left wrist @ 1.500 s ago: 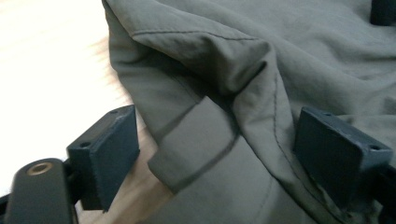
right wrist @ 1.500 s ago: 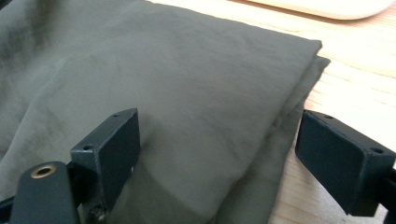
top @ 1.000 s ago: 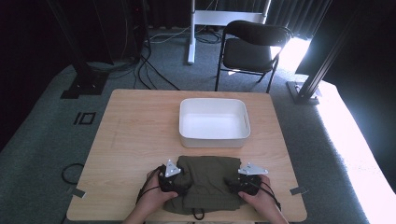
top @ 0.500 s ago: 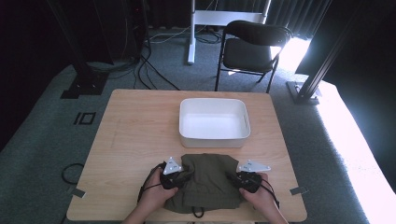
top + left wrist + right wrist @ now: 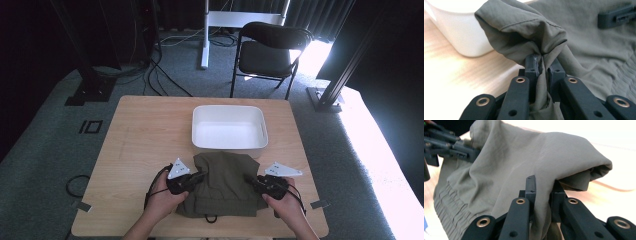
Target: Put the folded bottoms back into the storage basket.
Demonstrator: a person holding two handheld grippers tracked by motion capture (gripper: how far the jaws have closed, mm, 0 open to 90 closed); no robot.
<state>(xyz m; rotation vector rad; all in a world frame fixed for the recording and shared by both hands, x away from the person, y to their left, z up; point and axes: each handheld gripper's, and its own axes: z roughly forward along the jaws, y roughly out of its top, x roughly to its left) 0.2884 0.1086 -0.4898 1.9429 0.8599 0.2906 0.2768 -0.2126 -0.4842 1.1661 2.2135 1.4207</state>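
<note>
The wooden desk [image 5: 140, 150] is carrying a white tub [image 5: 229, 127] toward its far edge, and an olive garment [image 5: 222, 185] is lying against the near edge, its far hem touching the tub. The left gripper [image 5: 543, 65] and right gripper [image 5: 543, 185] are each pinching a side fold, jaws clamped on cloth. Lifting both evenly is probably keeping the fold straight.

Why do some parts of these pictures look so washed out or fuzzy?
In the high view, sunlight from the right blows out the carpet beside the table. In the left gripper view, the white tub and the tabletop glare and blur, while the olive cloth nearest the jaws stays sharp. In the right gripper view, the tabletop behind the cloth is overexposed, and the other gripper looks soft.
</note>
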